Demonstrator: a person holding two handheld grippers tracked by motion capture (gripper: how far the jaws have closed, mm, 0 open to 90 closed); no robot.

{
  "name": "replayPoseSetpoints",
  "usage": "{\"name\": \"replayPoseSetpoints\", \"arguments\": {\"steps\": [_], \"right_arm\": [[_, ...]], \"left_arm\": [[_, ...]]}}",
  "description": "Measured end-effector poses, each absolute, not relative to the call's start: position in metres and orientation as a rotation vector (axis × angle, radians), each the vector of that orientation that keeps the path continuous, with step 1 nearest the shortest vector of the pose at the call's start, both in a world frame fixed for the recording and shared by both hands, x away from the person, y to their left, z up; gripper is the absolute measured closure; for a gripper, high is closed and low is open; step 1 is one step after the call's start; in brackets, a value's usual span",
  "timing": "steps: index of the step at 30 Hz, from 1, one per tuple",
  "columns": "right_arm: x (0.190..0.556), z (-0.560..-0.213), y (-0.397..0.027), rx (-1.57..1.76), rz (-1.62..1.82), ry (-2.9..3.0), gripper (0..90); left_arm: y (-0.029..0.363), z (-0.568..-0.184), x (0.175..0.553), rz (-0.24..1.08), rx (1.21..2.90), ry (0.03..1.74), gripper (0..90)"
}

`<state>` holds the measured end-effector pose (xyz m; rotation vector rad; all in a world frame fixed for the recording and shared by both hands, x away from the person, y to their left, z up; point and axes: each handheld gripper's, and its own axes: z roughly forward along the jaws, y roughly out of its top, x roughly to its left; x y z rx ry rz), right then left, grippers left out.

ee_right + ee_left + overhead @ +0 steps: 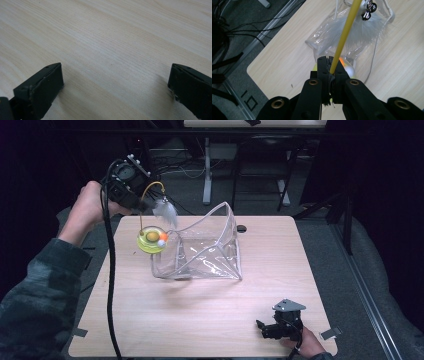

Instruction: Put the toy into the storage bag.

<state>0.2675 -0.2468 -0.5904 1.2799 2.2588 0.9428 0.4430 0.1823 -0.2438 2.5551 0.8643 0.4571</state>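
Observation:
A cat toy hangs over the table's far left: a round yellow-green base point(151, 240) with orange and white balls, a curved yellow stem point(344, 35), and a white feather point(165, 211) with small metal bells point(368, 11). My left gripper point(143, 197) is shut on the stem, as the left gripper view shows point(329, 62). The base sits just outside the left edge of a clear plastic bag point(210, 250) standing open on the table. My right gripper point(261, 328) rests low at the front right, jaws wide open over bare wood point(115, 85), with nothing between them.
The light wooden table point(200, 320) has a small dark hole near its far edge point(241, 228). Behind it stand table legs and cables on a grey floor point(190, 165). A black cable trails from the left gripper down the table's left side point(111, 285).

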Motion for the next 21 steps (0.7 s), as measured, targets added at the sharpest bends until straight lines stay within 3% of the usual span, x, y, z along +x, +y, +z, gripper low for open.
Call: {"name": "replayPoseSetpoints", "arguments": {"steps": [21], "right_arm": [[0.267,-0.590,-0.247,1.278,0.934,2.258,0.0]], "left_arm": [[0.146,-0.266,0.470,0.386,2.576,0.824,87.7]]}}
